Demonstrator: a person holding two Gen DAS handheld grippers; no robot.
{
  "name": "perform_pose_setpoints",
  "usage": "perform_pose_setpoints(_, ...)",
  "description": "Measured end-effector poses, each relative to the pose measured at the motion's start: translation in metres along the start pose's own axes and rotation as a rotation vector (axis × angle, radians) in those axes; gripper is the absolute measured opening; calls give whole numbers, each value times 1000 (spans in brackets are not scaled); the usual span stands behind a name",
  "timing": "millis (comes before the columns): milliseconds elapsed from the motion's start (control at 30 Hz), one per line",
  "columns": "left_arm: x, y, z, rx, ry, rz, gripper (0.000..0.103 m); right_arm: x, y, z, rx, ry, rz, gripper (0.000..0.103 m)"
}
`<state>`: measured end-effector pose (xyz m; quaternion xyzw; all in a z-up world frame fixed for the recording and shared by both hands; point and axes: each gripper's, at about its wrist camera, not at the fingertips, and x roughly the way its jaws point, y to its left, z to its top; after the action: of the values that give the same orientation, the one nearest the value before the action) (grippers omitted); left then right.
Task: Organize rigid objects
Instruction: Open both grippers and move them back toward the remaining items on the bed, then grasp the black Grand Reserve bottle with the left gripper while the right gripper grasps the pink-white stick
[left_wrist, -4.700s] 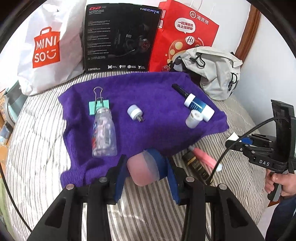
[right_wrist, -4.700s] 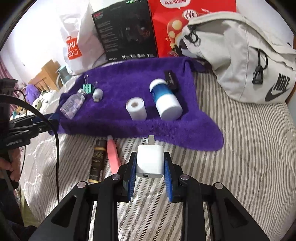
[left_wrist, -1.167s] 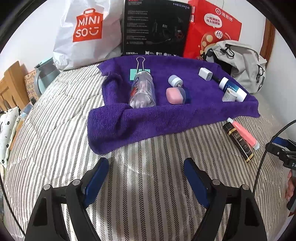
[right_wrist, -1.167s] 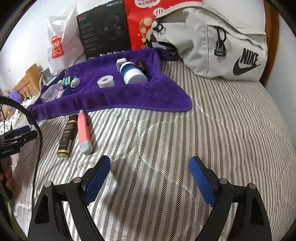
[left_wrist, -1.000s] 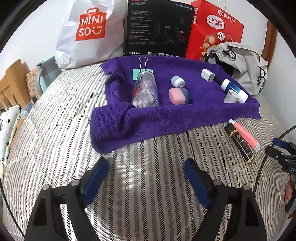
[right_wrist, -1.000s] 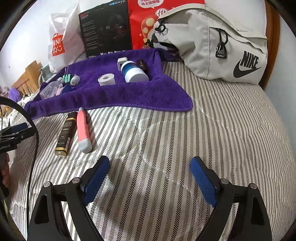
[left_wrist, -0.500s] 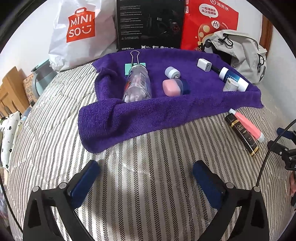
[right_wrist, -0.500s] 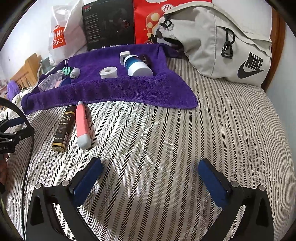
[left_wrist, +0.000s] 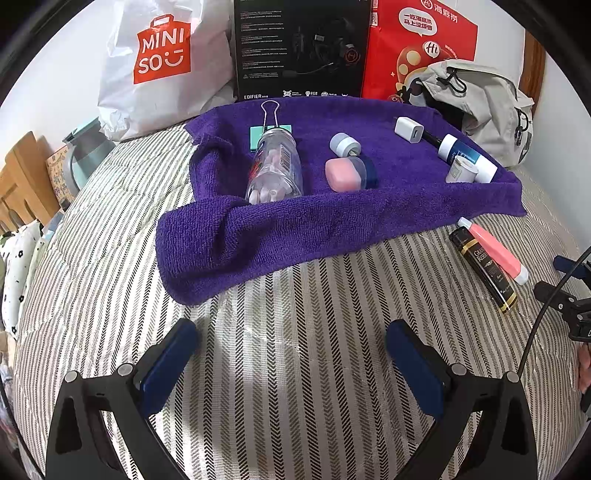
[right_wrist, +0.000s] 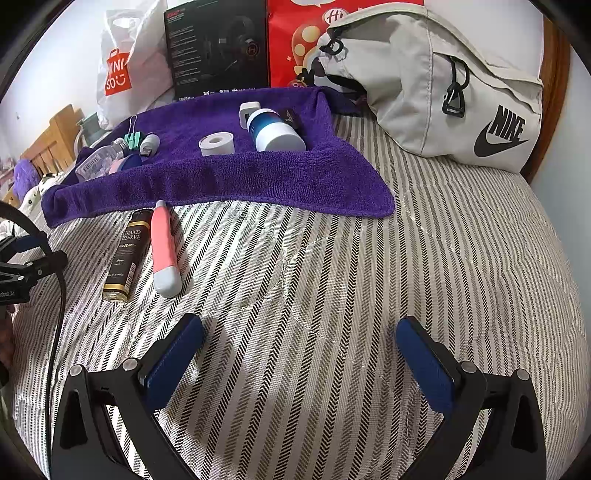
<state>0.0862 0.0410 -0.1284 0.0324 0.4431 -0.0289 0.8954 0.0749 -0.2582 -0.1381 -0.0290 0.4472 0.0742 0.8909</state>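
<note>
Nearest: left tool (left_wrist: 291, 354) and right tool (right_wrist: 299, 350), both spread wide, empty, over the striped bed (right_wrist: 369, 277). Beyond, left to sort: pink tube (right_wrist: 164, 247), dark bottle (right_wrist: 127, 254). Farther: purple towel (left_wrist: 295, 221) holding seemingly eight placed items.

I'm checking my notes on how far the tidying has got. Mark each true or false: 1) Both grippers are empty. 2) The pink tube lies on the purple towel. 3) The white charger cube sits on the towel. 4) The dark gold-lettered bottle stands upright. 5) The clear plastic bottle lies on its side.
1) True: left gripper and right gripper have jaws wide apart, nothing between.
2) False: the pink tube lies on the striped bedcover, beside the purple towel.
3) True: white charger cube.
4) False: the dark gold-lettered bottle lies flat.
5) True: clear plastic bottle.
</note>
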Motion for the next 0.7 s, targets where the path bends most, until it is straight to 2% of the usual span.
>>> perform_pose_setpoints(200, -1, -3, 2, -44, 17, 36, 103, 0, 1, 0, 0, 0, 1, 103)
perform_pose_setpoints(300, -6, -12, 4, -69, 41, -10, 101, -1, 0, -2, -15, 4, 15, 103)
perform_pose_setpoints(433, -29, -44, 17, -15, -7, -91, 100, -12, -12, -8, 3, 11, 31, 103)
perform_pose_setpoints(567, -25, -76, 30, 45, 3, -68, 100, -36, -42, -19, 78, -7, 79, 103)
perform_pose_setpoints(700, -4, -94, 35, 32, 53, -48, 100, -58, -63, -28, 131, -27, 102, 103)
